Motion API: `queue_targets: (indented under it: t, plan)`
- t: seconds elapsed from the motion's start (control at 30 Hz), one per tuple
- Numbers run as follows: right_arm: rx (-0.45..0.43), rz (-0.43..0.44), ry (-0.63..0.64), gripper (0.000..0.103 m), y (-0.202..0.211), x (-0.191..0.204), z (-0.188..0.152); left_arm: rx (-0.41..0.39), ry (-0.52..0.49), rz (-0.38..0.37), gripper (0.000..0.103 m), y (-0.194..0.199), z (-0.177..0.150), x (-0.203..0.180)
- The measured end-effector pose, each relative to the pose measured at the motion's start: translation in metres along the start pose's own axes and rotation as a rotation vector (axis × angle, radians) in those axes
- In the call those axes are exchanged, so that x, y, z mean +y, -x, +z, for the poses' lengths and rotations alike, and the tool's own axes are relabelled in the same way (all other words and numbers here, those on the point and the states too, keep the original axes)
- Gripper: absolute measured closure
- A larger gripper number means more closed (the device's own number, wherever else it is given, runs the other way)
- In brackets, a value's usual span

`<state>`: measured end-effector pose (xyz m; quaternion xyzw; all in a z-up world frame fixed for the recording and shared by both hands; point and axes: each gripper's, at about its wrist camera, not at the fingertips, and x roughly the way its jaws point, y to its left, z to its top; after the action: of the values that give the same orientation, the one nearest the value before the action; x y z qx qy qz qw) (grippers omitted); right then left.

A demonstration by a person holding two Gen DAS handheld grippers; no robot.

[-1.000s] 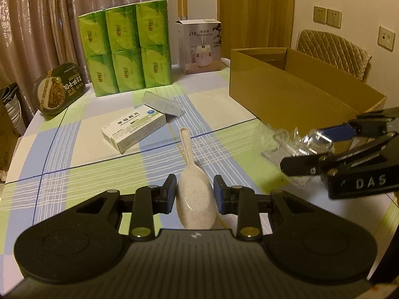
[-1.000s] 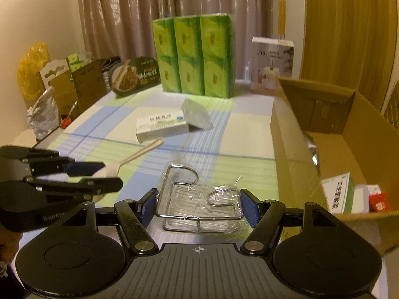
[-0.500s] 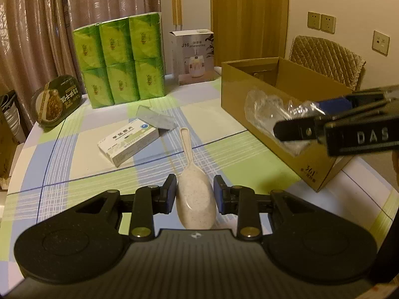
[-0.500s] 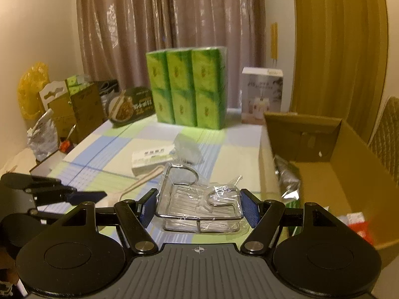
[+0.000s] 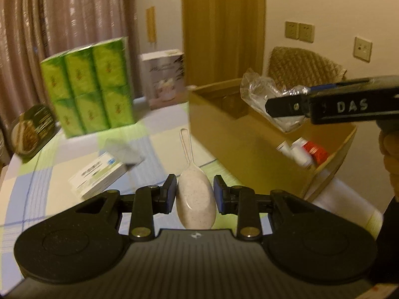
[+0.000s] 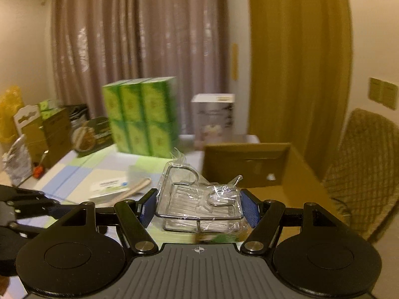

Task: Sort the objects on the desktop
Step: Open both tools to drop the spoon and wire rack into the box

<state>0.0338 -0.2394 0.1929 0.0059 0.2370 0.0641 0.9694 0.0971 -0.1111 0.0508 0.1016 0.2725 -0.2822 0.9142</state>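
1. Both of my grippers have risen since the earlier frame: the wire rack, then low over the tablecloth, now hangs above the open carton, and the spoon is lifted off the table.
2. Left gripper [image 5: 195,194]: I see its jaws closed as far as they go on the bowl of the speckled spoon [image 5: 195,199]; the spoon's looped handle points away from me, toward the far side of the table [image 5: 159,139].
3. Right gripper [image 6: 198,206]: its jaws stand moderately wide, and the blue pads [image 6: 248,208] press both sides of a wire rack [image 6: 199,204] wrapped in clear film. In the left wrist view the same rack [image 5: 261,92] shows above the carton's opening, with the right gripper [image 5: 286,106] entering from the right.
4. Cardboard carton [image 5: 239,137]: open at the top, at the right side of the table; small white and red packets [image 5: 306,152] lie inside.
5. Table surface beyond the spoon: a white medicine box [image 5: 98,174] lies flat with a grey case [image 5: 124,152] just behind it.
6. Far edge: a green six-pack of tissues [image 5: 87,87] stands upright, a white appliance box [image 5: 163,78] to its right, and a round dark food tray [image 5: 32,129] leans at the left.
7. Background: curtains, a quilted chair [image 5: 304,64] behind the carton, and wall sockets.
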Motion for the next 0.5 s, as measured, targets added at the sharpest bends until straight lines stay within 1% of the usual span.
queue_targets:
  t: [0.13,0.23,0.37,0.5]
  plan:
    - [0.001,-0.057,-0.032,0.036,0.002,-0.033,-0.002,-0.020,-0.007,-0.050,0.076,-0.012,0.023,-0.023]
    - [0.005,-0.083,-0.063,0.036,0.004,-0.054,-0.006,-0.030,-0.009,-0.086,0.076,-0.023,0.038,-0.040]
    - [0.015,-0.098,-0.083,0.036,0.004,-0.072,-0.014,-0.026,0.006,-0.135,0.076,-0.039,0.052,-0.059]
    - [0.026,-0.102,-0.103,0.036,0.004,-0.086,-0.022,-0.012,0.011,-0.160,0.076,-0.055,0.060,-0.072]
